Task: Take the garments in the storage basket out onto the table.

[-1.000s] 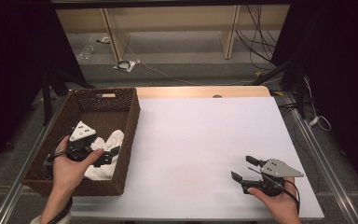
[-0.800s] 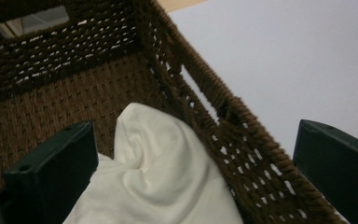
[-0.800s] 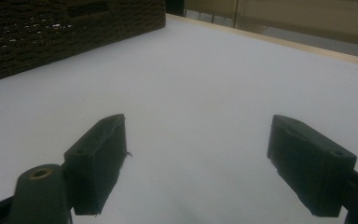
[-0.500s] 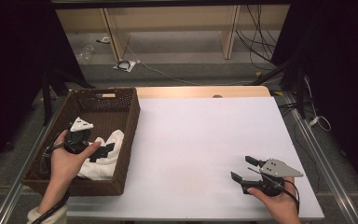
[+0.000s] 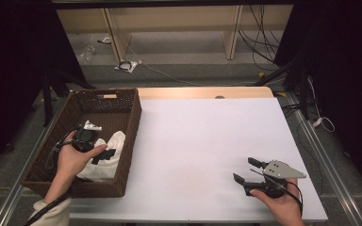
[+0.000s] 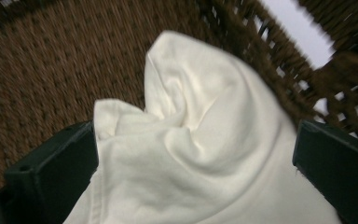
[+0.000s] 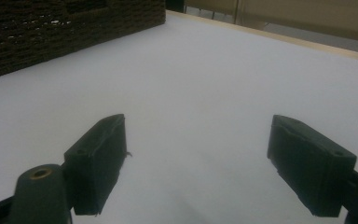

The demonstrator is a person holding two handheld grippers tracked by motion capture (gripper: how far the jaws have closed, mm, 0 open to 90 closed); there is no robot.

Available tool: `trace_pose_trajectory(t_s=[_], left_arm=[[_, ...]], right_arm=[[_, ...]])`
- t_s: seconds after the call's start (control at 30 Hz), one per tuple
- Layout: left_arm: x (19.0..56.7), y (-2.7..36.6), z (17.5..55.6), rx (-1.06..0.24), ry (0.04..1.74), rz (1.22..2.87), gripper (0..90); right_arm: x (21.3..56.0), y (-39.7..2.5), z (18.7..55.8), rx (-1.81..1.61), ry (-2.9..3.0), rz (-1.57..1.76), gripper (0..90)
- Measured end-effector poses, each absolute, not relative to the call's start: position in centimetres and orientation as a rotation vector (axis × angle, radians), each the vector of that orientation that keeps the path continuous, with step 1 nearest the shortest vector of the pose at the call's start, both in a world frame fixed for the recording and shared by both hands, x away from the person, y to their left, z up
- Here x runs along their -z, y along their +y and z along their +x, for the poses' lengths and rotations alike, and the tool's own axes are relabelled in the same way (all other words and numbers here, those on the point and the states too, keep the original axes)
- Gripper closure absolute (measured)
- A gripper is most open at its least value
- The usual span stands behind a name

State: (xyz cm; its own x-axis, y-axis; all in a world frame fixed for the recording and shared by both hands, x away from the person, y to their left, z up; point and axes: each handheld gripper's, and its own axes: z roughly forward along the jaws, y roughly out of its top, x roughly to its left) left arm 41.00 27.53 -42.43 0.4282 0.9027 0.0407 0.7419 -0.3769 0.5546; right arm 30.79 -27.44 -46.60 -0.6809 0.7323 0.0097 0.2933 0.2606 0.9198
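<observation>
Inside the brown woven wicker basket, with rough plaited walls and a rectangular shape, lies a soft cream-white cloth, crumpled into rounded folds. Down among these folds, the left gripper, with wide-apart matte black blocky jaws on both sides of the cloth, not pressed on it. Over at the near right of the smooth white table, the right gripper, also with jaws spread wide above bare surface, holding nothing.
</observation>
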Motion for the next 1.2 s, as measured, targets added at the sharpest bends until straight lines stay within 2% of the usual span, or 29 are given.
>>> trace_pose_trajectory(t_s=[0.5, 0.97, 1.0, 1.13, 1.2], left_arm=[[45.6, 26.9, 42.8, -0.355, 1.552, 2.426, 0.1], [46.6, 27.1, 43.5, -0.248, 1.607, 2.437, 0.0], [46.6, 27.1, 43.5, -0.245, 1.606, 2.440, 0.6], [46.4, 27.0, 43.3, -0.210, 1.617, 2.419, 13.8], [46.2, 27.0, 43.1, -0.205, 1.622, 2.412, 16.7]], right_arm=[[46.6, -27.4, 30.8, -1.410, 2.118, 0.932, 20.7], [46.6, -27.4, 30.8, -1.404, 2.125, 0.932, 20.7], [46.5, -27.4, 30.7, -1.401, 2.127, 0.931, 20.7], [46.6, -27.4, 30.7, -1.402, 2.127, 0.932, 20.8], [46.6, -27.4, 30.7, -1.402, 2.127, 0.931, 20.8]])
